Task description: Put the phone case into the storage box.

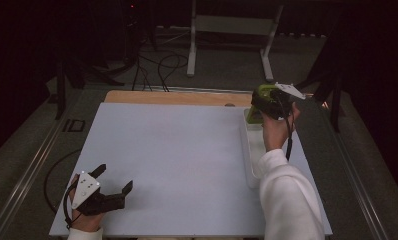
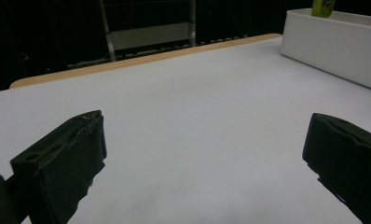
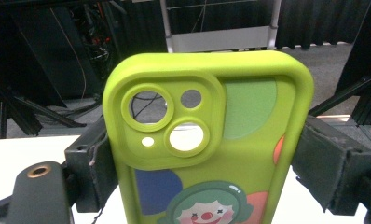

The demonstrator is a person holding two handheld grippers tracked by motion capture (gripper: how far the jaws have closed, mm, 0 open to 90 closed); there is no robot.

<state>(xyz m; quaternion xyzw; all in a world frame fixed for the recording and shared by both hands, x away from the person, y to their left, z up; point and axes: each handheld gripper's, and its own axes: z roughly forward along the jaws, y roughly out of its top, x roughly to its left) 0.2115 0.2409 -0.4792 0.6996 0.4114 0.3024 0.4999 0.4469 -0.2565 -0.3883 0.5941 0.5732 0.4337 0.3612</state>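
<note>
A lime-green phone case (image 3: 207, 144) with camera cut-outs and a clown picture stands upright between the black jaws of my right gripper (image 3: 207, 161), which press on its two long edges. From above, that gripper (image 1: 270, 102) is raised over the far end of a white tray (image 1: 251, 165) at the table's right side, with the green phone case (image 1: 254, 116) showing under it. My left gripper (image 1: 114, 182) rests low at the near left of the white table (image 1: 177, 150), jaws wide apart and nothing between them; its two black fingertips (image 2: 62, 158) frame bare table.
The white tray (image 2: 333, 46) is a long, narrow box along the right edge. A wooden strip (image 1: 177, 97) borders the table's far edge. Beyond it are a white metal stand (image 1: 232, 30) and cables (image 1: 162, 65) on the floor. Cables trail from both grippers.
</note>
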